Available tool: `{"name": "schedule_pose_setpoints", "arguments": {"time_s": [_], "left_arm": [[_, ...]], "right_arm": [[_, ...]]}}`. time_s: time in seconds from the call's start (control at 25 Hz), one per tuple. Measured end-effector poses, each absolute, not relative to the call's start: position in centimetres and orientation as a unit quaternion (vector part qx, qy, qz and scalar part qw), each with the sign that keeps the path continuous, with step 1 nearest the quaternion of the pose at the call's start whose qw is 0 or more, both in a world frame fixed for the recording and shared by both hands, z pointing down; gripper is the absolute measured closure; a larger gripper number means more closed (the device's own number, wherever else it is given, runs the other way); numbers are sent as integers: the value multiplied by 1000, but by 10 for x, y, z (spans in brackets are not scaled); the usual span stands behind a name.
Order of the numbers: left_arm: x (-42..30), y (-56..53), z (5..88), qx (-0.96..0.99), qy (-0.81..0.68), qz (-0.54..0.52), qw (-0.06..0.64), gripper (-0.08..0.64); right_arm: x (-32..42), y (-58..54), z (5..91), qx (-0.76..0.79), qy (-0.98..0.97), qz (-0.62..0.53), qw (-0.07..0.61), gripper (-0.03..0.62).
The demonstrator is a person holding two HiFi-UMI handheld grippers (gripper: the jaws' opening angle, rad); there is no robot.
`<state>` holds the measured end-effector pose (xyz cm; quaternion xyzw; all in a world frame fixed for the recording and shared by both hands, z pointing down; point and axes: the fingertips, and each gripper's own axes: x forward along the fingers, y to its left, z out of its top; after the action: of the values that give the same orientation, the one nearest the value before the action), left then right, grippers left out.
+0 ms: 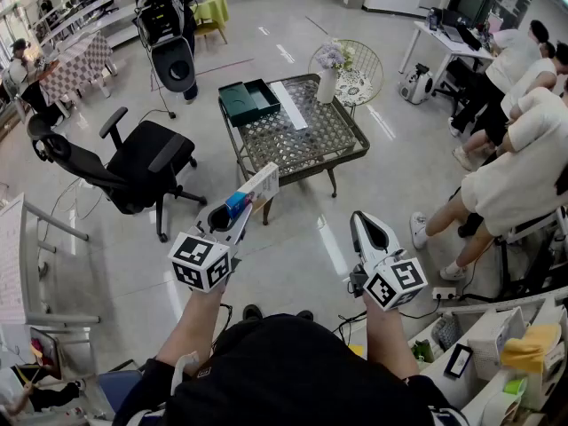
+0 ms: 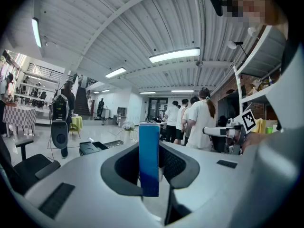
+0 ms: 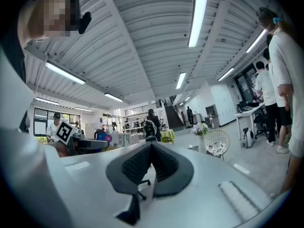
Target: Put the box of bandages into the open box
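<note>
My left gripper (image 1: 240, 204) is shut on the box of bandages (image 1: 256, 187), a flat white box with a blue end. I hold it in the air short of the table's near corner. In the left gripper view the box's blue edge (image 2: 149, 158) stands upright between the jaws. The open box (image 1: 248, 100), dark green with its lid beside it, sits at the far left of the lattice-topped table (image 1: 306, 140); the open box (image 2: 95, 147) lies ahead and to the left. My right gripper (image 1: 366, 224) is shut and empty, held level to the right; from it I see the box of bandages (image 3: 114, 140).
A vase of flowers (image 1: 328, 76) and a white strip (image 1: 288, 105) are on the table. A black office chair (image 1: 124, 162) stands to the left and a round wire chair (image 1: 359, 71) behind the table. Seated people (image 1: 515, 149) fill the right side.
</note>
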<state>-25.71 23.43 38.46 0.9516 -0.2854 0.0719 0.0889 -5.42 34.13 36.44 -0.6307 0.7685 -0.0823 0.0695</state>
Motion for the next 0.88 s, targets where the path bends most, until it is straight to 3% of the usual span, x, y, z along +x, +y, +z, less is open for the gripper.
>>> {"name": "schedule_pose_setpoints", "arguments": {"time_s": [0.88], "left_arm": [[-192, 273, 388, 955, -272, 79, 85, 471]], "right_arm": [[-20, 374, 368, -605, 787, -83, 94, 584]]}}
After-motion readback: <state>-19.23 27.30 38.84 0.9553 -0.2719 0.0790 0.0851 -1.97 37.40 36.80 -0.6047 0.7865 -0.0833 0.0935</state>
